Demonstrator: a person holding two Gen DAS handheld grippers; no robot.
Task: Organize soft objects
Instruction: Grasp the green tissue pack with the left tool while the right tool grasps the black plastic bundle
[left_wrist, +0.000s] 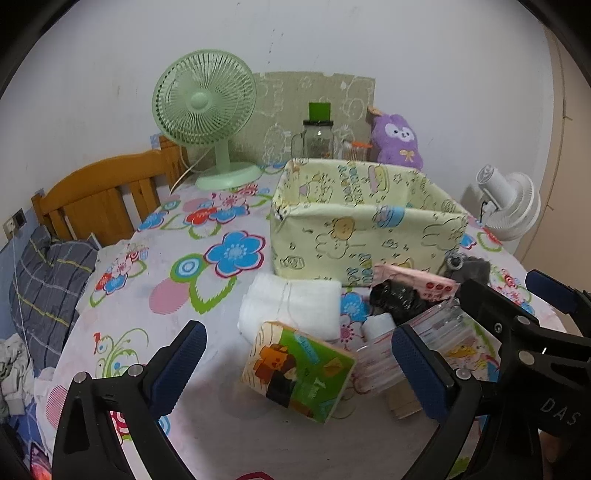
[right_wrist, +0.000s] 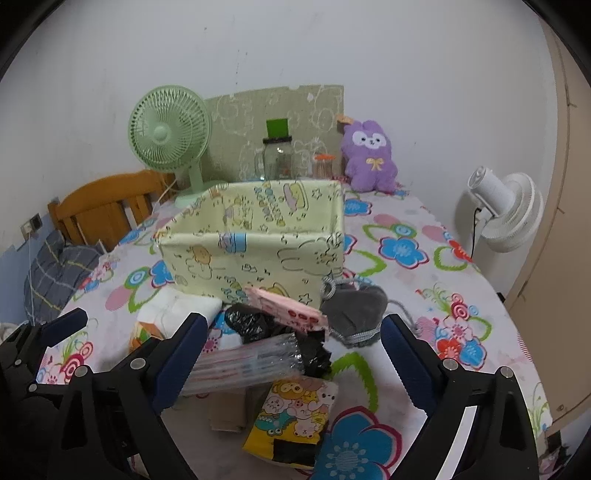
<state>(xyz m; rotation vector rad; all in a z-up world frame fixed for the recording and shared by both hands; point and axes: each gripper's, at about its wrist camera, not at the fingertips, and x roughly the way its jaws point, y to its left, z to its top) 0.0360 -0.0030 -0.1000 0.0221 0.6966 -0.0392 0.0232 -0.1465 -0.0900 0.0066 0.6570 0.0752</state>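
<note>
Left gripper hanging released, empty, green tissue pack lying on table between fingers. Right gripper also spread, hovering over clear bag bundle.

Risk: closing fingers snagging bundle or white towel alongside pack. Fabric bin sitting just behind pile.

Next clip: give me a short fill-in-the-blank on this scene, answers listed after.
1. Both tools, left and right, have their jaws ____.
2. The fabric bin looks ____ inside.
3. The plush toy by the wall is ____ in colour.
4. The grey pouch lies ____ the bin.

Answers: open; empty; purple; outside
</note>
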